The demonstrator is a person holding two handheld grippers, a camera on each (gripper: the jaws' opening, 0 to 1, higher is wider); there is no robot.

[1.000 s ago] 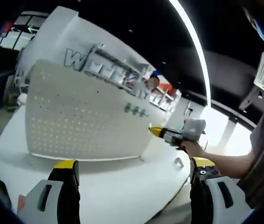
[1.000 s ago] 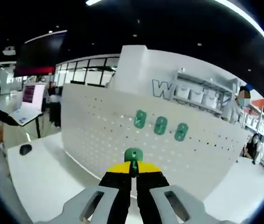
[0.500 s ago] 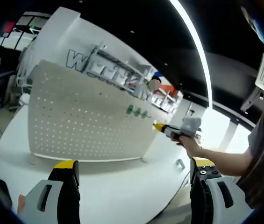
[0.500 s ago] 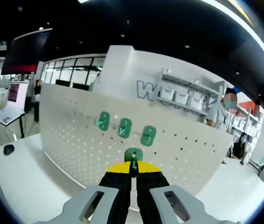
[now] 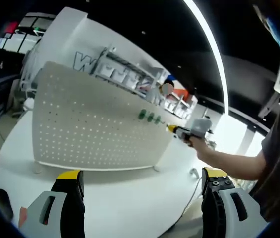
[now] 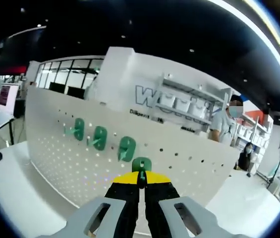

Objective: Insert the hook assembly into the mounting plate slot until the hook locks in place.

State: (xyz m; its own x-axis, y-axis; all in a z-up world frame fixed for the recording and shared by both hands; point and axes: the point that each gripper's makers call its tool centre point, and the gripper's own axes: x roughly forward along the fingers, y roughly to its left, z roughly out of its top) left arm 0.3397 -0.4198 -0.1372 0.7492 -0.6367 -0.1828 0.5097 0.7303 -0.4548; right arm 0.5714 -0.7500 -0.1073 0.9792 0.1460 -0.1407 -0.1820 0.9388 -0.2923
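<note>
Left tool [image 5: 139,191] is rising from the bottom of the left gripper view, its two yellow-tipped jaws standing wide apart and gripping nothing, above a white counter [image 5: 115,198]. A white perforated mounting plate [image 5: 95,129] is standing upright on the counter, with three green hooks [image 5: 150,117] already sitting on its face near the far end. Just beyond that end, a person's hand [image 5: 199,144] is holding the right tool [image 5: 171,129], whose yellow tip is pointing toward the plate.

Right tool [image 6: 141,177], in the right gripper view, is pressing its jaws together on a green hook assembly [image 6: 141,164]. It is sitting just before the mounting plate [image 6: 174,158], below and right of the three mounted hooks [image 6: 99,138]. Whether it is touching the plate is unclear.
</note>
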